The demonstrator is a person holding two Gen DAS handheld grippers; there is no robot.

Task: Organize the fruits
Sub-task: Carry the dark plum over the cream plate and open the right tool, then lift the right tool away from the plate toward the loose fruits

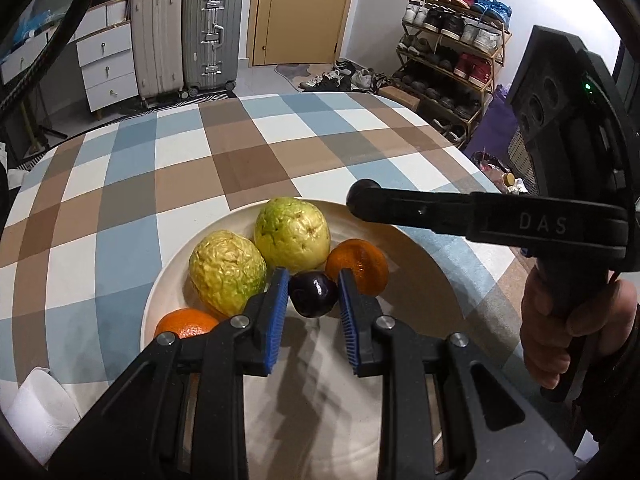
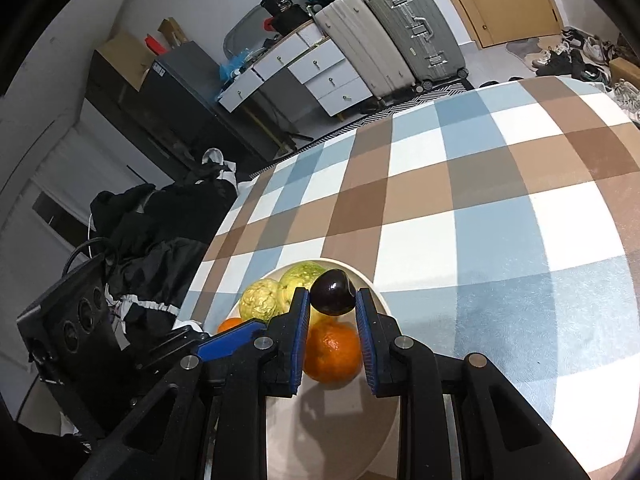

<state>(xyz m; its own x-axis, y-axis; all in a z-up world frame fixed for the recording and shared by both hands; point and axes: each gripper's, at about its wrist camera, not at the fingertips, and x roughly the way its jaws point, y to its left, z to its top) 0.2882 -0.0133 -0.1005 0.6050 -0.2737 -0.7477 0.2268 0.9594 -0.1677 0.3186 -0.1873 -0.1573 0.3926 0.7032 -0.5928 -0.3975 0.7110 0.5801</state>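
Although all five fruits are found gathered on the plate [image 1: 420,280], the arrangement is judged loose. The plum [image 1: 313,294] is seen lying free at the middle of the plate, touching or nearly touching the right-hand orange [image 1: 357,266] and just in front of the two guavas [image 1: 227,276] [image 1: 292,234]. A second orange [image 1: 186,322] is partly hidden behind the left finger.

The left gripper [image 1: 314,276] is held low over the near half of the plate, its jaws drawn to their narrowest with nothing pinched between the pads. The plum lies just beyond the tips, and no contact can be confirmed. The right gripper [image 1: 362,196] is likewise drawn narrow and empty, and its tip is poised above the far rim, beside the rear guava.

The following risks are noted:
- The plum, being small, round and glossy, could be set rolling by a nudge from the left fingertips.
- The rear guava could be clipped if the right tool is swept low across the plate.
- A rolling fruit could be carried over the shallow rim onto the checked table [image 1: 240,160].
- A collision between the two tools is possible, since both are worked over one plate.
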